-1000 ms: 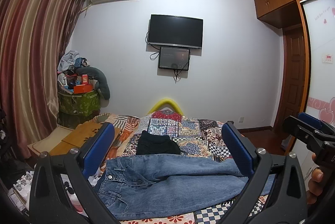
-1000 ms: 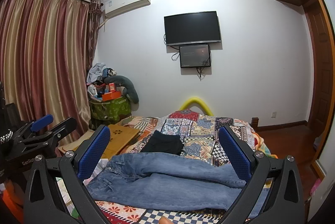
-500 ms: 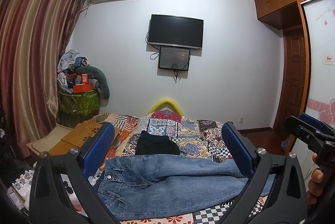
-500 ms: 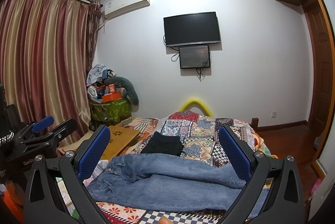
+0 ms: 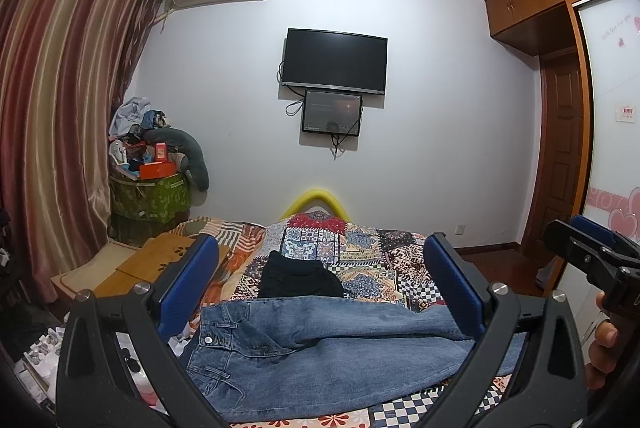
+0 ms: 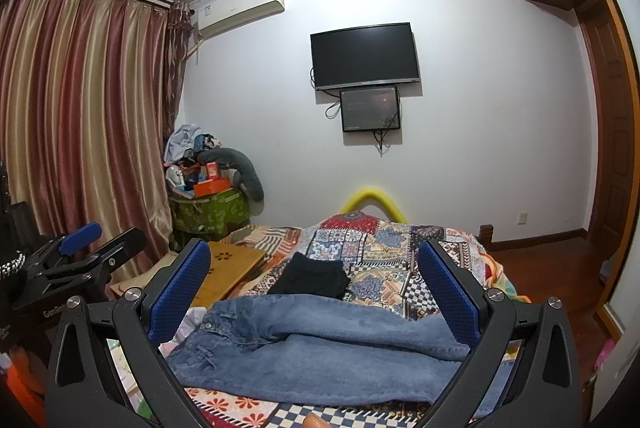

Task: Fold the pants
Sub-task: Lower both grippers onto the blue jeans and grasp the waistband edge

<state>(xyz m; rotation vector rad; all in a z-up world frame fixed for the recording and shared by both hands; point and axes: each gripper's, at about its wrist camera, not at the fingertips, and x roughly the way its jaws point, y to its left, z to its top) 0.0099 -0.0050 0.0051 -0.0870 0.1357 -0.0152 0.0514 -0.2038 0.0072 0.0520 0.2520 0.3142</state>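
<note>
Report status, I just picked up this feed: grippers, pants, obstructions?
Left gripper open, right gripper open, both off the cloth. Jeans flat across the bed, legs together, unfolded. Black garment lying just behind.

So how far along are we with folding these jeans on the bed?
Done: the blue jeans lie across the quilt, apparently one leg over the other. In hand: nothing; the left gripper and right gripper are open above them. Left: the crosswise folds.

Both wrist views side by side, facing the far wall — sharing jeans [image 5: 320, 348] on bed [image 6: 380, 252]
</note>
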